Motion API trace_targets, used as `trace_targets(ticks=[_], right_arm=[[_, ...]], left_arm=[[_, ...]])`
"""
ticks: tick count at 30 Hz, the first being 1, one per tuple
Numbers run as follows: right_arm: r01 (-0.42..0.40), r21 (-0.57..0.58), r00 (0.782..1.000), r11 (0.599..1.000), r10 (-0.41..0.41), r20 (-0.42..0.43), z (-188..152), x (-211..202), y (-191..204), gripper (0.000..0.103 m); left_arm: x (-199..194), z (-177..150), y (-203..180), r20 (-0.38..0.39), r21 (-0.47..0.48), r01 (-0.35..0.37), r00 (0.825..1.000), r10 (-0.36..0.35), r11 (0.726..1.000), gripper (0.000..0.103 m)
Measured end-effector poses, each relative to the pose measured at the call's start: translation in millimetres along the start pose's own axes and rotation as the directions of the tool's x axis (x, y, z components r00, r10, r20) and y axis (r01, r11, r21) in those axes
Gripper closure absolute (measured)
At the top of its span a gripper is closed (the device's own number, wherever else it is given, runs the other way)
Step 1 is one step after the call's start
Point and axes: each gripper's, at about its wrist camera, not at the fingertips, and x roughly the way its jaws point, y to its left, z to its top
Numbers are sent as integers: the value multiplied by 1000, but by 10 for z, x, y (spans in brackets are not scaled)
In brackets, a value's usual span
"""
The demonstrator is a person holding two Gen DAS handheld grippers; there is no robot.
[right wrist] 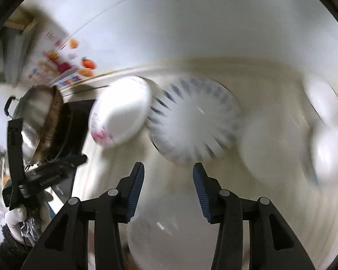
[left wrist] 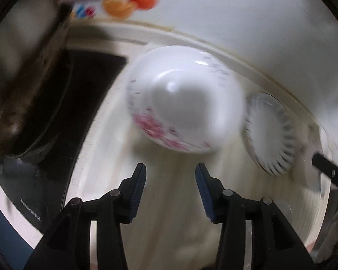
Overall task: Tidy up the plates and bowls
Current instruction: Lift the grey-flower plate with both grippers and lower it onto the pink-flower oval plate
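Observation:
Both views are motion-blurred. A white bowl with a red flower pattern (left wrist: 182, 103) sits on the cream counter, just ahead of my open, empty left gripper (left wrist: 170, 168). To its right lies a white plate with dark blue rim stripes (left wrist: 270, 132). In the right wrist view the same bowl (right wrist: 121, 114) is at left and the striped plate (right wrist: 193, 121) lies just ahead of my open, empty right gripper (right wrist: 168, 167). More white dishes (right wrist: 329, 153) sit at the far right, and a white dish (right wrist: 162, 236) lies under the right gripper.
A black induction hob (left wrist: 63, 121) with a metal wok (right wrist: 45, 121) stands at the left. A white wall with fruit stickers (left wrist: 133, 0) backs the counter. The left gripper body and gloved hand (right wrist: 33, 180) show at the left of the right wrist view.

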Motion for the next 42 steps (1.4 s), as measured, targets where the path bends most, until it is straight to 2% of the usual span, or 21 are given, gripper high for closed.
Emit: trace_targets(ticks=[1, 6, 10, 13, 14, 16, 17, 18, 19, 24, 29, 30, 36, 42], right_arm=[[-11, -35, 1000, 999, 11, -7, 208, 215, 101, 55], [21, -119, 999, 993, -26, -45, 956, 1017, 396, 55], [38, -151, 995, 988, -51, -82, 1278, 1459, 484, 55], [44, -177, 993, 983, -62, -98, 1368, 1663, 514, 57], [47, -183, 993, 982, -66, -102, 1400, 1733, 528, 61], [44, -183, 992, 982, -65, -111, 1423, 1843, 529, 69], [40, -176, 991, 983, -62, -118, 1430, 1895, 508, 76], [35, -170, 991, 985, -57, -121, 1420, 1908, 499, 83], [41, -172, 992, 984, -61, -112, 1415, 1948, 496, 84], [8, -158, 995, 987, -23, -94, 1366, 1980, 432, 86], [-30, -113, 995, 993, 19, -95, 1312, 1864, 336, 88], [-37, -106, 996, 994, 27, -90, 1295, 1820, 327, 89], [-68, -84, 995, 994, 62, -72, 1141, 1460, 282, 89], [-80, -39, 997, 996, 79, -19, 942, 968, 172, 89]], left_arm=[[51, 17, 124, -8, -22, 0, 1000, 0, 1000, 60], [351, 222, 255, -37, -69, 0, 999, -3, 998, 60], [501, 328, 287, -52, -85, 5, 999, -9, 996, 60], [588, 412, 329, -52, -95, 0, 999, -5, 995, 60], [605, 432, 341, -50, -96, -1, 999, -4, 995, 61], [642, 462, 374, -49, -99, 6, 999, -11, 995, 75], [668, 477, 397, -53, -101, 10, 999, -15, 995, 79], [682, 494, 422, -48, -106, 17, 999, -22, 994, 79], [682, 502, 446, -42, -112, 22, 999, -27, 994, 79], [653, 495, 467, -14, -99, 10, 1000, -11, 995, 80], [542, 393, 444, -1, -91, 29, 1000, -29, 995, 80], [499, 472, 411, 2, -88, 32, 999, -32, 996, 80], [226, 388, 346, 35, -64, 45, 998, -42, 997, 80], [-110, 163, 218, 71, -2, 79, 994, -79, 997, 80]])
